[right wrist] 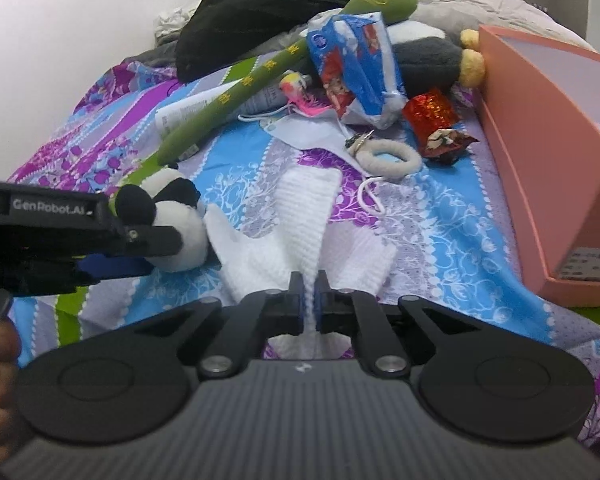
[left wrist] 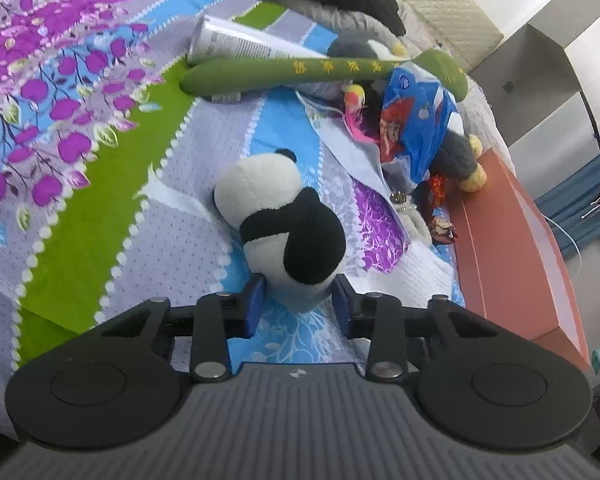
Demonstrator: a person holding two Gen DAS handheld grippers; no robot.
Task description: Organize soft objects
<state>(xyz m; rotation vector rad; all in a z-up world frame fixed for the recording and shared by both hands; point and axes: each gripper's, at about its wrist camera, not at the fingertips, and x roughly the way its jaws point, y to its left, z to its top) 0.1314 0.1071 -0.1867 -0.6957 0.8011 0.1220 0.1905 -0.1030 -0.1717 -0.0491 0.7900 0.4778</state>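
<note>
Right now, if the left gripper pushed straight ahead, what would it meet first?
The panda toy: its body already sits between the jaws of the left gripper, so it would likely be pushed across the bedsheet.

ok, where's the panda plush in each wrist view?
Left wrist: panda plush at centre, its near end between the left gripper pads.
Right wrist: panda plush at left edge, held in the left gripper.
Shared landmark: the green plush stick behind it.

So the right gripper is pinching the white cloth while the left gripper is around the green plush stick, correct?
Not quite: the left gripper is around the plush panda, as the left wrist view shows. The right gripper does pinch the white cloth.
</note>
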